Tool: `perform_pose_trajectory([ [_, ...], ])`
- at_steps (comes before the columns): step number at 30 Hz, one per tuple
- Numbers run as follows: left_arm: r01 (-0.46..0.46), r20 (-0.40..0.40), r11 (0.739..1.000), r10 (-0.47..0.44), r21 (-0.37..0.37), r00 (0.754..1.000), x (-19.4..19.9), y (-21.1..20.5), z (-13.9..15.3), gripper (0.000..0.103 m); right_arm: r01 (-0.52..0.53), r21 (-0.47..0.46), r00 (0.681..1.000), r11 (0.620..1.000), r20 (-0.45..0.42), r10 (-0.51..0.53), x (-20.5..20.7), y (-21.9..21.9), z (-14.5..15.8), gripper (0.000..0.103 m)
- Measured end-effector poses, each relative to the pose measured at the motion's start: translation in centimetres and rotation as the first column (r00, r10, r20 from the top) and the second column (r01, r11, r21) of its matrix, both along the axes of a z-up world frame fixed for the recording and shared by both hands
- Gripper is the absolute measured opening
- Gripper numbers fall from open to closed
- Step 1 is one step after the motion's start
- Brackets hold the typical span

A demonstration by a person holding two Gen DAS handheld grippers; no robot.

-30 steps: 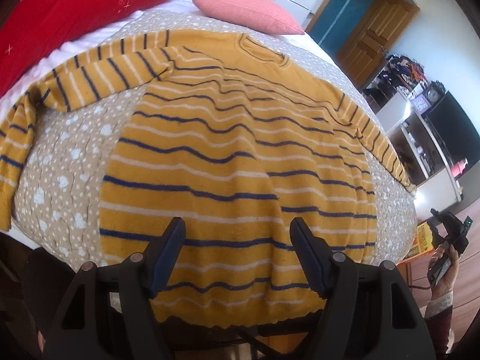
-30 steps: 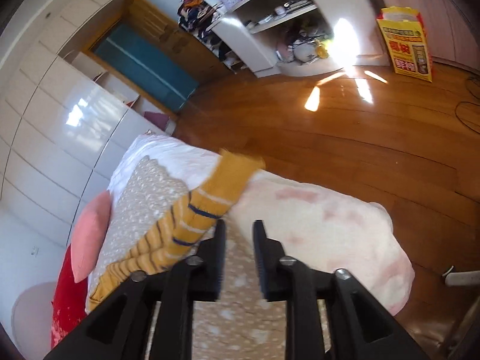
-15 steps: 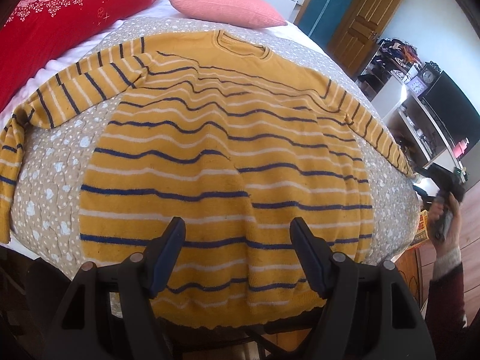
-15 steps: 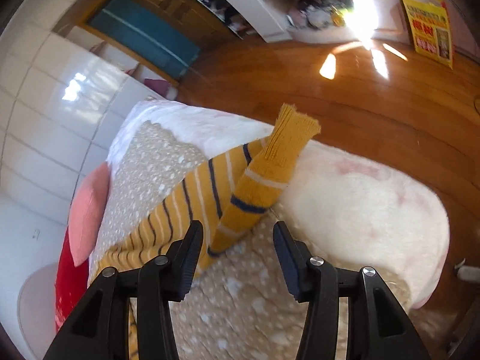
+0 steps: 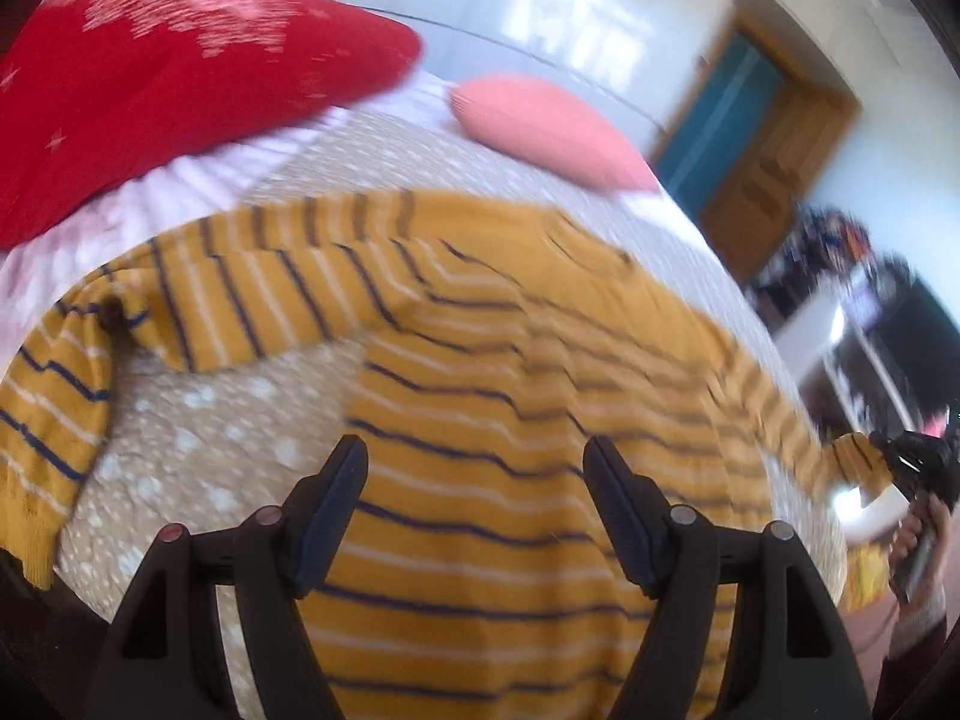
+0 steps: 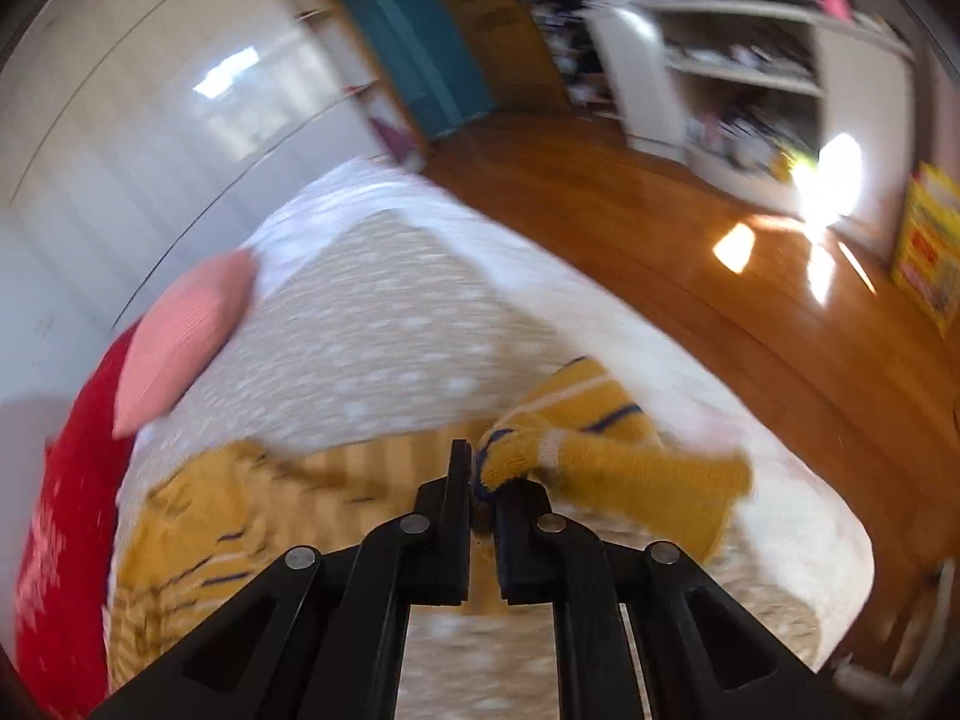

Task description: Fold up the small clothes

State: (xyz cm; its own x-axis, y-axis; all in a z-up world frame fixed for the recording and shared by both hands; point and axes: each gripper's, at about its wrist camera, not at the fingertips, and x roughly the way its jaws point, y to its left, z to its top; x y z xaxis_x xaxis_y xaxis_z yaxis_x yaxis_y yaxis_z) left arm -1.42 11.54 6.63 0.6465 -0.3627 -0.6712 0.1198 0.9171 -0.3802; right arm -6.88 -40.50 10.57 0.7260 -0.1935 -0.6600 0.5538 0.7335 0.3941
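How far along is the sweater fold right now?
Done: the striped sweater lies spread on the dotted bedspread. In hand: the right gripper is shut on the sleeve cuff, lifting it. The left gripper hangs open over the sweater body. Left: no fold is finished; the other sleeve lies out to the side.

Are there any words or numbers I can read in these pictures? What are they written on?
None can be read.
Yellow bag on the floor by the shelf: red print, too blurred to read.
Red pillow: only a white pattern, no letters that can be made out.
Striped sweater: no writing shows.
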Motion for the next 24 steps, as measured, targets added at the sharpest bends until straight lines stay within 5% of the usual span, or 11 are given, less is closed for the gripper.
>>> perform_pose_trajectory([
  [4, -0.046, -0.005, 0.998, 0.046, -0.044, 0.999, -1.4, 3.0, -0.7, 0.075, -0.227, -0.055, 0.973, 0.972, 0.035, 0.229, 7.4, 8.8, 3.2, 0.007],
  [8, -0.084, 0.003, 0.996, 0.084, -0.010, 0.996, -3.2, 5.8, -1.0, 0.076, -0.444, -0.046, 0.894, 0.895, 0.053, 0.446, 14.6, 18.9, 3.0, 0.007],
  [14, -0.154, -0.011, 0.988, 0.154, -0.016, 0.988, -4.9, 11.0, -1.8, 0.076, -0.722, -0.039, 0.690, 0.690, -0.104, 0.716, 23.1, 35.2, -3.4, 0.008],
  [17, -0.205, -0.026, 0.978, 0.205, -0.028, 0.978, -5.3, 13.6, -2.3, 0.077, -0.793, -0.041, 0.601, 0.608, -0.218, 0.769, 23.8, 40.3, -6.5, 0.010],
  [21, -0.242, -0.038, 0.969, 0.241, -0.043, 0.970, -5.4, 15.6, -3.1, 0.078, -0.854, -0.114, 0.517, 0.507, -0.281, 0.808, 21.7, 44.4, -7.7, 0.050],
  [24, -0.241, -0.054, 0.969, 0.238, -0.053, 0.970, -5.2, 16.0, -3.8, 0.078, -0.876, -0.207, 0.482, 0.436, -0.346, 0.805, 20.2, 46.1, -7.5, 0.059],
])
